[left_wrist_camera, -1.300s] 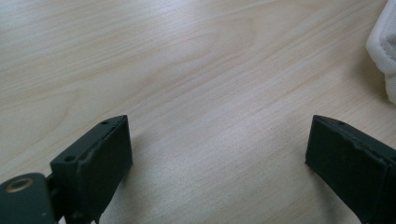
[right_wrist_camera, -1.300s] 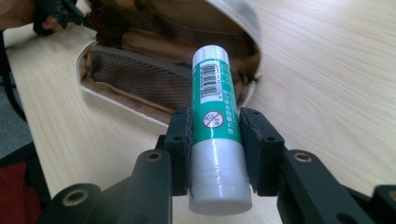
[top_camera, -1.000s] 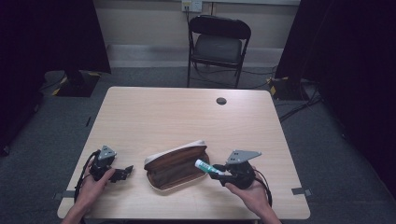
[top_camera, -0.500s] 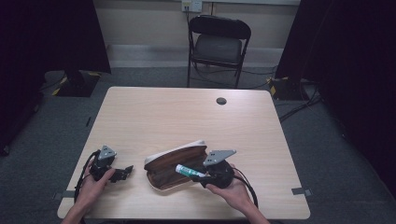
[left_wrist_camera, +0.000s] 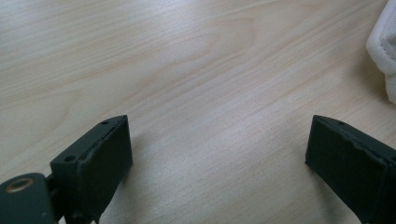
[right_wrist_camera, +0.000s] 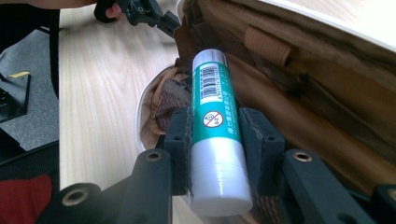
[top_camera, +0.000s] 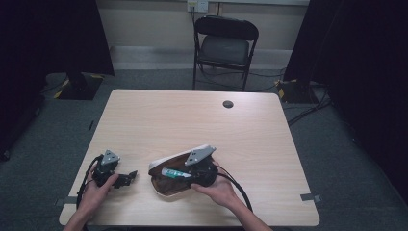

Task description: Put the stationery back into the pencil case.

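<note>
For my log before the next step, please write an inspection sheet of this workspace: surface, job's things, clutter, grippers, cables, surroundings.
Surface: light wooden table, with a dark round grommet near its far edge.
Job's things: open pencil case, white outside, brown inside; green and white glue stick held over its opening.
Clutter: nothing seen.
Grippers: left gripper rests on the table, jaws wide apart, nothing between them; right gripper clamps the glue stick.
Cables: a black cable trails from the right gripper toward the near edge.
Surroundings: black folding chair behind the table, grey carpet, dark curtains.
</note>
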### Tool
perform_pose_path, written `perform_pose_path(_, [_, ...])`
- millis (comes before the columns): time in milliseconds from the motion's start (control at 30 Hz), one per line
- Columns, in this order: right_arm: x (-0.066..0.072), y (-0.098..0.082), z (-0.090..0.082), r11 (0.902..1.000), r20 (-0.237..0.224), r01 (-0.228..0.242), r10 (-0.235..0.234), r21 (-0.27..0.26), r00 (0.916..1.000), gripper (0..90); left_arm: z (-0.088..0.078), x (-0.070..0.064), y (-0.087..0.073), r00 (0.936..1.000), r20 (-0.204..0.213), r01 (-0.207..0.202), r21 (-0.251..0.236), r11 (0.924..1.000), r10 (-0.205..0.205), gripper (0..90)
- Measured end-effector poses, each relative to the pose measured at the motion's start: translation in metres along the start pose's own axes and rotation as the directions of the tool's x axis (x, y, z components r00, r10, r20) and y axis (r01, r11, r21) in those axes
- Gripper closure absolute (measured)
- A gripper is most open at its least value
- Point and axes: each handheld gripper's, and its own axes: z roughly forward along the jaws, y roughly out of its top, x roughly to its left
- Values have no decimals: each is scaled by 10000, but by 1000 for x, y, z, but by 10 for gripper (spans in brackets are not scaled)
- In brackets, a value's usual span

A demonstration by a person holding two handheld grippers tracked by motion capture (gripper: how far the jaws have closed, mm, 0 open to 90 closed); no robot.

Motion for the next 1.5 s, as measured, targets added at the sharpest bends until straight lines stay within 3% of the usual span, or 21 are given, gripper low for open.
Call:
perform_pose_path(267, [-11,5,14,9995,-12,-128,129,292,9999,657,0,0,0,10000,0,13,-5,10000,-13,68])
perform_pose_path(633, [-24,4,22,9981,4,-602,602,120,9982,653,1,0,1,10000,37,-62,118,9999,61,40])
perform_pose_path(700, [-25,4,22,9986,-5,-515,515,122,9987,647,1,0,1,10000,41,-63,116,9999,63,40])
perform_pose_path(1033, [-29,1,19,9976,274,-649,642,259,9976,568,4,-1,3,9999,154,-63,179,9998,60,1])
perform_pose_path(1133, [-31,-1,16,9963,351,-852,850,70,9958,551,4,-1,3,9998,159,-83,192,9998,80,0])
perform_pose_path(1400, [-33,-8,11,9957,523,-919,913,106,9945,569,4,0,3,9999,148,-89,201,9998,86,0])
perform_pose_path(1500, [-33,-9,10,9957,817,-920,911,84,9925,555,4,0,3,9998,147,-114,217,9997,110,0])
